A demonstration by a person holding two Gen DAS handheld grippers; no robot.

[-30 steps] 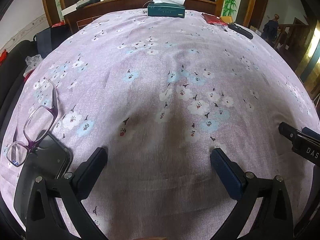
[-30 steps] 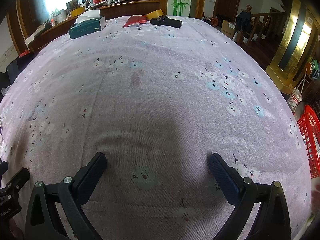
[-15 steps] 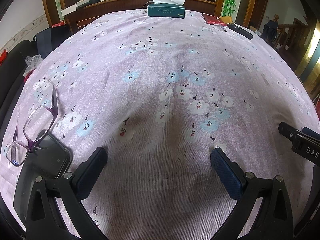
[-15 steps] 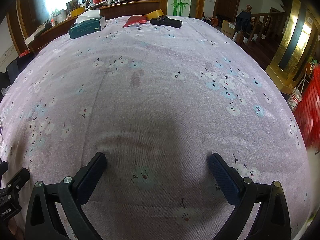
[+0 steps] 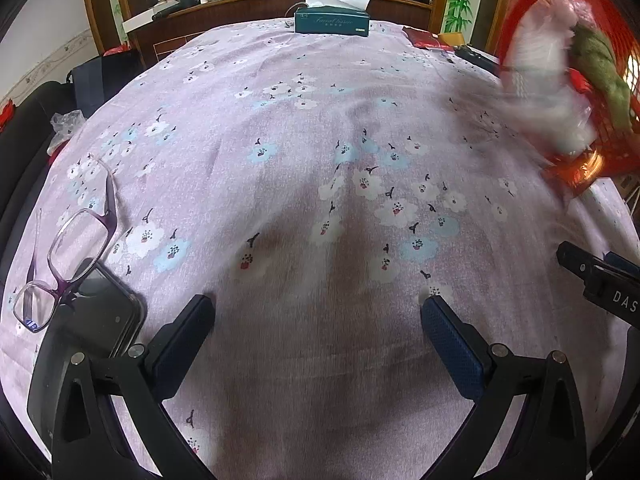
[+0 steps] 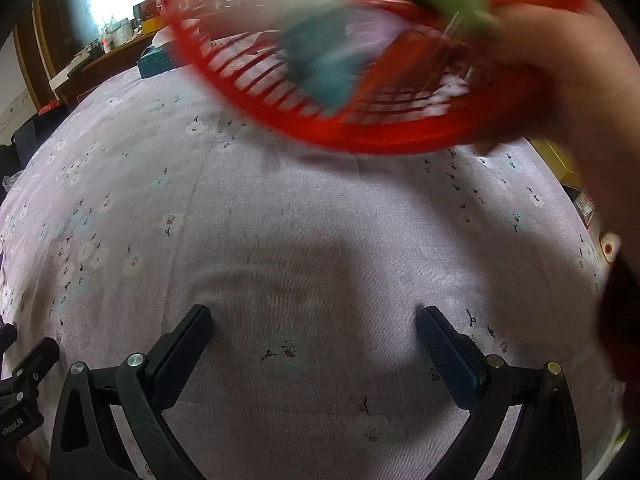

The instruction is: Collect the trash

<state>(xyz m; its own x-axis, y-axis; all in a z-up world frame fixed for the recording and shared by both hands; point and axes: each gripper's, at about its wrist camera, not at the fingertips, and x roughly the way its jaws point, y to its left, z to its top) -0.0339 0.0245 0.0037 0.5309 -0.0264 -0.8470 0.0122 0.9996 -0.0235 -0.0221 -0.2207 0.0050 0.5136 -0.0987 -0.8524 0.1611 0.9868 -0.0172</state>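
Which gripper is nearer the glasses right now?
Left. The glasses lie just beside the left gripper, on its left. The right gripper sits further right; its view doesn't show them.

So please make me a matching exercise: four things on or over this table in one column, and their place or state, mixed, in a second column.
Things:
1. glasses
2. tissue box
3. basket
4. left gripper

Places or states:
a. far edge of the table
b. open, empty
c. partly lying on the phone
d. blurred, held in the air by a hand

Pairs: 1-c, 2-a, 3-d, 4-b
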